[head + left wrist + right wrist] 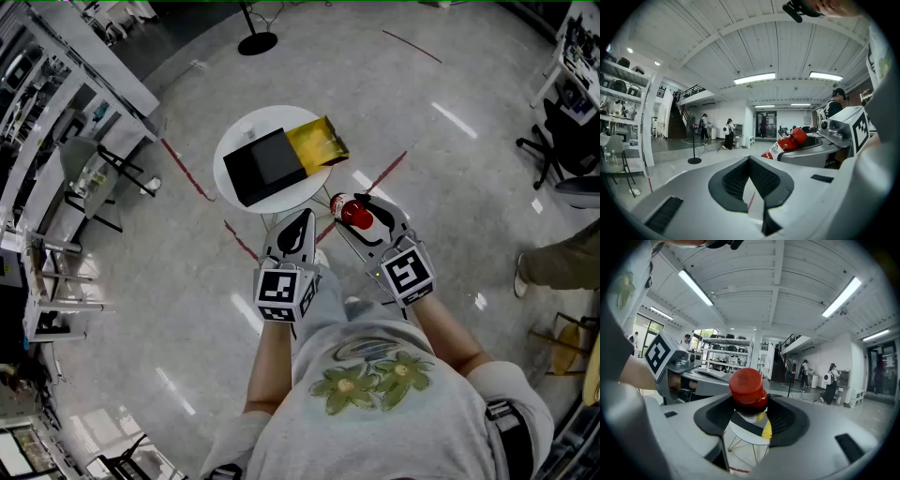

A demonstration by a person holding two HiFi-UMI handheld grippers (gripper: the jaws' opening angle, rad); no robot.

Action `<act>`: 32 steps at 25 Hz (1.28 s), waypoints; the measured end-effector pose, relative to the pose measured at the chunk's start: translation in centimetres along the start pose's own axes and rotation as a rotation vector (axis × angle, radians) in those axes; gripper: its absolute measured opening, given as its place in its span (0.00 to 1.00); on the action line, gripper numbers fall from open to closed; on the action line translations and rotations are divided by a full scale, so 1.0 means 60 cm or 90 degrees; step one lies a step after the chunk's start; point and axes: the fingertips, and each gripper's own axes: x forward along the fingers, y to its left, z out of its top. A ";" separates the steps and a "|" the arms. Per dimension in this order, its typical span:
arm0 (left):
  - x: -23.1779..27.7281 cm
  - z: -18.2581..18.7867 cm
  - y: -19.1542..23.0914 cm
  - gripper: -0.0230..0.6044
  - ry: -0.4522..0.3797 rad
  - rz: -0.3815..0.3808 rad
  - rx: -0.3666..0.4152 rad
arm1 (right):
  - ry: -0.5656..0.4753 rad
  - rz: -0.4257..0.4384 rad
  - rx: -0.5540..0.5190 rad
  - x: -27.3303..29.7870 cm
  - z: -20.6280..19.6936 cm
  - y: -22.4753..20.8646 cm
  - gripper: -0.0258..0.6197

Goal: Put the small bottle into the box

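Small bottle (pixel 354 212) beside table (pixel 242 127) rim

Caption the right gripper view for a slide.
Right tool holds the red-capped small bottle, with the round table seen beyond.

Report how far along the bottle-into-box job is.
Done: the small bottle is picked up and clamped in the right gripper. In hand: it is held in the air, short of the round table. Left: lower it into the open black box and release. The left gripper is empty, jaws together.
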 end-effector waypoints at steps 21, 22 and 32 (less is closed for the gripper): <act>0.216 -0.009 0.163 0.04 0.047 -0.027 -0.011 | 0.033 0.018 0.007 0.230 -0.019 -0.151 0.39; 0.226 -0.008 0.174 0.04 0.048 -0.028 -0.012 | 0.035 0.016 0.009 0.243 -0.020 -0.159 0.39; 0.305 0.001 0.289 0.04 0.050 -0.037 -0.020 | 0.050 -0.002 0.015 0.366 -0.013 -0.216 0.39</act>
